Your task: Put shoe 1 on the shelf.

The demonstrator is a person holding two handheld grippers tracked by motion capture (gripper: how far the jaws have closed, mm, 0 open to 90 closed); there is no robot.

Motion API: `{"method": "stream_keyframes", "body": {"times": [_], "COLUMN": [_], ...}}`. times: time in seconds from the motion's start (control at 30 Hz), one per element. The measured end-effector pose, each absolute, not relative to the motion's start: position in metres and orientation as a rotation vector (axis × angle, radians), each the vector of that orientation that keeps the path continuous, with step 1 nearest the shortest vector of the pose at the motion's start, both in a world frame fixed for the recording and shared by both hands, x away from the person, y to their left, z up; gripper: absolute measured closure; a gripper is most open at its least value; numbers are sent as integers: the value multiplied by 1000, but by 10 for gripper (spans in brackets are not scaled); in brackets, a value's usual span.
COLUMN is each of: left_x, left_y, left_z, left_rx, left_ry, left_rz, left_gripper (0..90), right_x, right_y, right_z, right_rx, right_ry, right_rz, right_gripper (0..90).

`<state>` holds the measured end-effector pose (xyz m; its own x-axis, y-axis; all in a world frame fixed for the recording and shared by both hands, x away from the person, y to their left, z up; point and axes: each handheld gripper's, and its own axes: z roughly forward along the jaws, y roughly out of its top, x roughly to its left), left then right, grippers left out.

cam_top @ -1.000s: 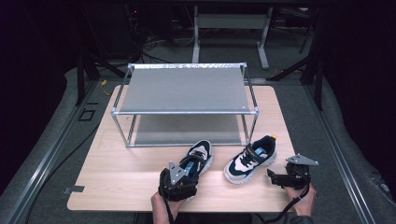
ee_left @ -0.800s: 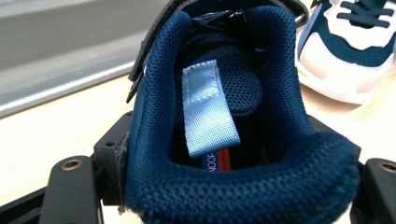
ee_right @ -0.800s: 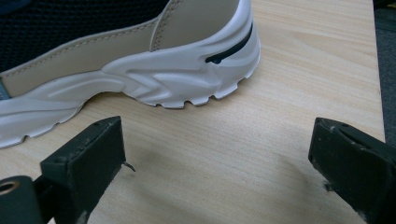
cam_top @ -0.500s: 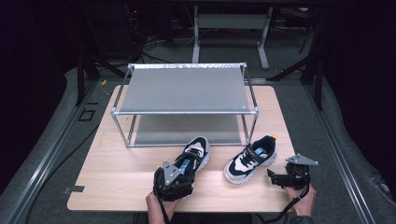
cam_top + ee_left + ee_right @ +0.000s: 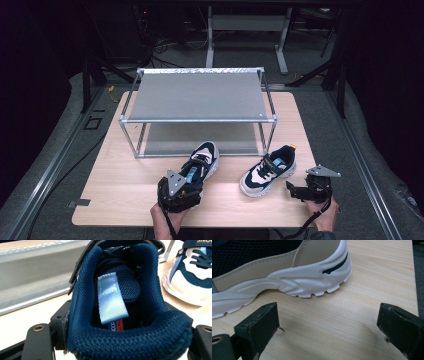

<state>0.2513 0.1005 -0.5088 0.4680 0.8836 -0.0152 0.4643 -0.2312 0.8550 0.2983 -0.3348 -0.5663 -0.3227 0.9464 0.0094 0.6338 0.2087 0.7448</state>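
**Left jaws on a sneaker heel, right jaws open beside the other shoe**

Your left gripper [image 5: 179,186] sits at the near edge of the wooden tabletop [image 5: 115,190], and its jaws are clamped on the heel collar of the left sneaker [image 5: 200,162]. In the left gripper view the navy mesh collar of that sneaker [image 5: 130,315] bulges between the two black jaws, with the light blue pull tab [image 5: 111,298] hanging down inside the opening. The shoe's toe points away from you toward the metal rack [image 5: 197,95], and the toe lies just short of the rack's front lower rail [image 5: 200,155], so that rail stands directly ahead of the shoe. Behind it, the rack's grey lower shelf [image 5: 30,290] runs across the left gripper view.

Your right gripper [image 5: 311,189] rests low near the right front corner of the tabletop, held by your right hand [image 5: 322,217]. Its jaws stand wide apart with nothing between them but bare wood [image 5: 329,325]. The right sneaker [image 5: 268,169] lies just beside it to the left, apart from the jaws; the right gripper view shows its white sole and heel [image 5: 312,282] close in front, angled across the upper left.

The two sneakers lie near each other, not touching
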Motion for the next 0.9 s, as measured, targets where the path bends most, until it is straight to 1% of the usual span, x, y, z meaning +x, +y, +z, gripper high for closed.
{"method": "stream_keyframes", "body": {"times": [0.43, 0.9], "left_x": [262, 293], "left_y": [110, 119], "left_z": [-502, -494], "left_rx": [1827, 1775], "left_ry": [1158, 1205], "left_rz": [644, 678], "left_gripper": [259, 259], "right_x": [298, 299], "right_y": [-335, -335], "right_z": [-566, -566], "right_rx": [1463, 1464], "right_ry": [2041, 2044], "right_rz": [915, 911], "right_gripper": [36, 38]}}
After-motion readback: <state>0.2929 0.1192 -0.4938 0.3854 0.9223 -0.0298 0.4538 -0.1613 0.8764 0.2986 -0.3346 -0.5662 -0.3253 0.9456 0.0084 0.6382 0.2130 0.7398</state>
